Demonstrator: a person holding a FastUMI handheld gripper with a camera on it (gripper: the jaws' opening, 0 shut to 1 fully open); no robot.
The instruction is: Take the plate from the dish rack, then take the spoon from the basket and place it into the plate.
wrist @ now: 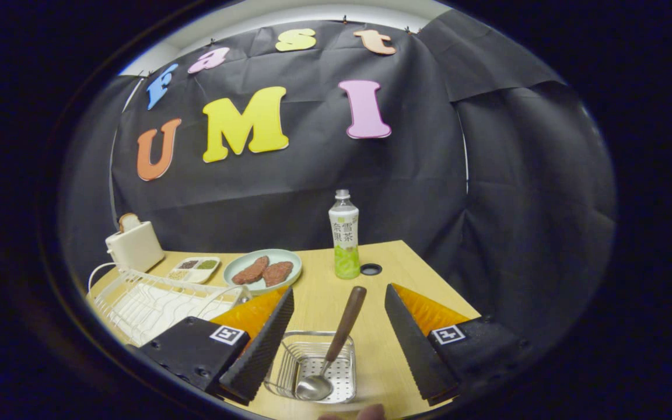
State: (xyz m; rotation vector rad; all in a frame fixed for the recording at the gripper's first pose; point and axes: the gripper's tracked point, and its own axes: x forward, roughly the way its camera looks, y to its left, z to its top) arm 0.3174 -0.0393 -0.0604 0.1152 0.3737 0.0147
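My gripper (338,288) stands open above the wooden table (371,350), with nothing pressed between its fingers. Low between the fingers sits a small wire basket (282,373). A spoon (342,332) leans in it, metal bowl down in the basket, brown handle pointing up and away toward the fingertips. Beyond the left finger lies a pale green plate (289,258) with two brown patties on it. The white wire dish rack (149,303) stands to the left of the left finger, and I see no plate in it.
A green drink bottle (345,239) stands upright ahead, beside a round cable hole (371,269). A cream toaster (135,245) with bread and a small divided condiment tray (195,269) sit behind the rack. A person's fingertip (365,413) shows near the basket. The table ends close on the right.
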